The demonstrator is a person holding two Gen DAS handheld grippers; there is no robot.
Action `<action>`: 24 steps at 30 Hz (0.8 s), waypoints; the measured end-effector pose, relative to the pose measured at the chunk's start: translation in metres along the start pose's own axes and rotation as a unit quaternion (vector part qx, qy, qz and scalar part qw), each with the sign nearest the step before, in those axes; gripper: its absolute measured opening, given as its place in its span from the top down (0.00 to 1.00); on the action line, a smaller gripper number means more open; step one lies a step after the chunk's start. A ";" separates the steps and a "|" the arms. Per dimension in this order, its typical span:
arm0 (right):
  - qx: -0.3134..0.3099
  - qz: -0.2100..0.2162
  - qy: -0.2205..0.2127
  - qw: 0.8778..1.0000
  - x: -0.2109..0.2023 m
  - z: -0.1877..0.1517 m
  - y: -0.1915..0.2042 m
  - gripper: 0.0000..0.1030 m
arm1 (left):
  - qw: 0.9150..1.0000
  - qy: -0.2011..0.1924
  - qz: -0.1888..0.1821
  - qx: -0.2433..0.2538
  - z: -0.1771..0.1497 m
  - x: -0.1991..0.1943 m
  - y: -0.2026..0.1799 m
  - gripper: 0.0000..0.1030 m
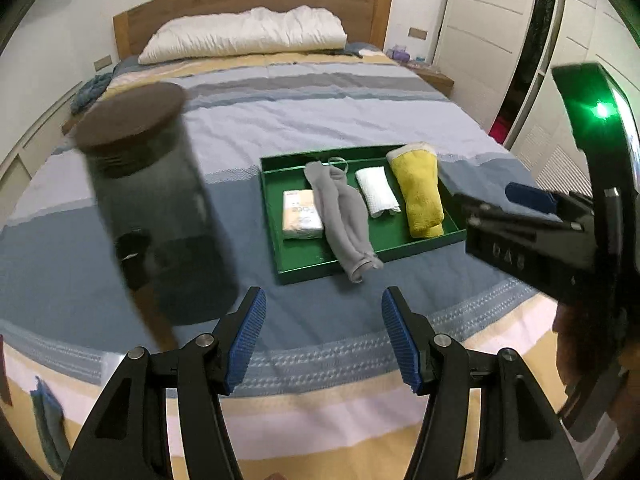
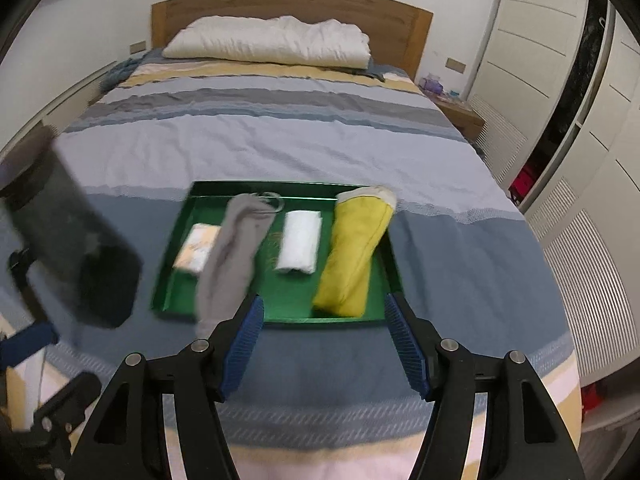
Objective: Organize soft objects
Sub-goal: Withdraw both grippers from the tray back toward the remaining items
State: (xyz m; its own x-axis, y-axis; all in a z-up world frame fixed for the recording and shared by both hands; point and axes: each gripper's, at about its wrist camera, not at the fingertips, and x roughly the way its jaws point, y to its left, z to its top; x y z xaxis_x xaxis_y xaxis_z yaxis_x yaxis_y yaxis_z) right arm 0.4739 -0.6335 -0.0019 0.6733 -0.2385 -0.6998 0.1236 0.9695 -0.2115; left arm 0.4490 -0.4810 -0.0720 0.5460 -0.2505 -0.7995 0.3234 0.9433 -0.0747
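Right now both grippers are hovering over the near end of the striped blue bedcover [image 1: 320, 128], short of the shallow green metal tray [image 1: 304, 256]. The left gripper [image 1: 323, 336] is standing spread, nothing between its blue ribbed pads [image 1: 246, 336]. The right gripper [image 2: 324, 344] is likewise gaping and empty. Inside the tray a wrapped beige tissue pack [image 1: 302, 214], a limp grey sock [image 1: 346, 216] spilling over the near rim, a rolled white cloth [image 1: 376, 192] and a folded yellow fleece towel [image 1: 420, 190] are lying side by side. Left of the tray, a blurred dark cylinder with a brown cap [image 1: 156, 208] is blocking the view; I cannot tell what it is.
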 end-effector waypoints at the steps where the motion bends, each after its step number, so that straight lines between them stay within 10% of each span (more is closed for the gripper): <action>1: -0.002 0.001 -0.004 1.000 -0.010 -0.004 0.005 0.38 | 1.000 -0.004 0.000 0.002 -0.003 -0.006 0.003 0.47; 15: 0.019 0.046 -0.002 0.999 -0.133 -0.056 0.081 0.32 | 0.997 0.010 0.072 -0.014 -0.056 -0.095 0.138 0.41; 24: 0.011 0.107 0.054 0.993 -0.143 -0.102 0.215 0.32 | 0.988 0.062 0.142 -0.026 -0.131 -0.087 0.253 0.40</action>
State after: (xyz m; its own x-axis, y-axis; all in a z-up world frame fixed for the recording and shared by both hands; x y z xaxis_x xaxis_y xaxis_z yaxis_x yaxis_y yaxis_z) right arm 0.3300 -0.3966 -0.0169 0.6038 -0.0311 -0.7966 0.0036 0.9993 -0.0363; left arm 0.3820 -0.1916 -0.0994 0.5095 0.0515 -0.8589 0.1286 0.9824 0.1351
